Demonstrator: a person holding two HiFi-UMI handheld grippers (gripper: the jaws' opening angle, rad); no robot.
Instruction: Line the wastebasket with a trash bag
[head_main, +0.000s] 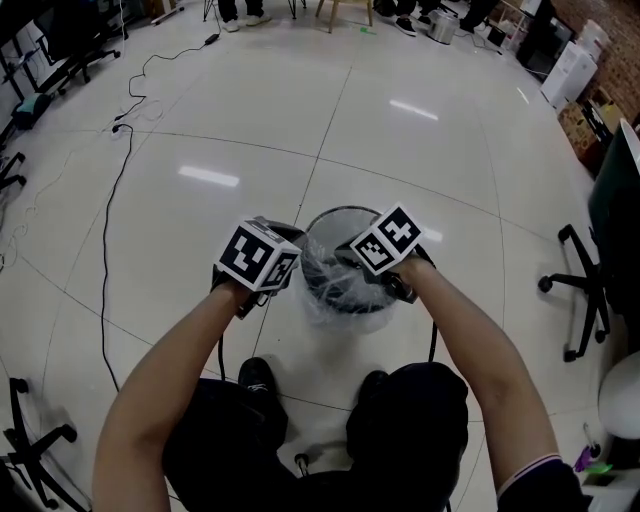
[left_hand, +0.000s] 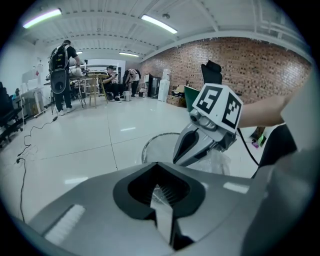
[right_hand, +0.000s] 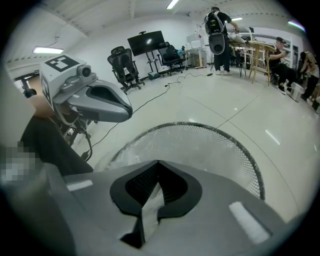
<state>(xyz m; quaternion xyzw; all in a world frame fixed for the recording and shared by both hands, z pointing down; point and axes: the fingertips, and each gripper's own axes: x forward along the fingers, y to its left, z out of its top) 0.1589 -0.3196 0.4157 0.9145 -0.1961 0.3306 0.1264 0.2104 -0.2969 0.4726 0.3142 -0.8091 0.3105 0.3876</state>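
Observation:
A round wire-mesh wastebasket (head_main: 345, 218) stands on the white floor just in front of my feet. A clear trash bag (head_main: 340, 300) lies in it and spills over its near rim. My left gripper (head_main: 297, 256) sits at the basket's left rim, shut on a strip of bag film (left_hand: 161, 199). My right gripper (head_main: 347, 264) hangs over the near right rim, shut on another fold of the film (right_hand: 151, 200). The mesh wall (right_hand: 215, 145) fills the right gripper view, and the left gripper (right_hand: 95, 102) shows at its upper left. In the left gripper view, the right gripper (left_hand: 200, 142) hangs over the basket rim (left_hand: 150, 142).
A black cable (head_main: 108, 240) runs across the floor on the left. Office chairs stand at the right (head_main: 590, 290) and lower left (head_main: 35, 440). Cardboard boxes (head_main: 575, 70) sit at the far right. People stand by a table (left_hand: 90, 80) far off.

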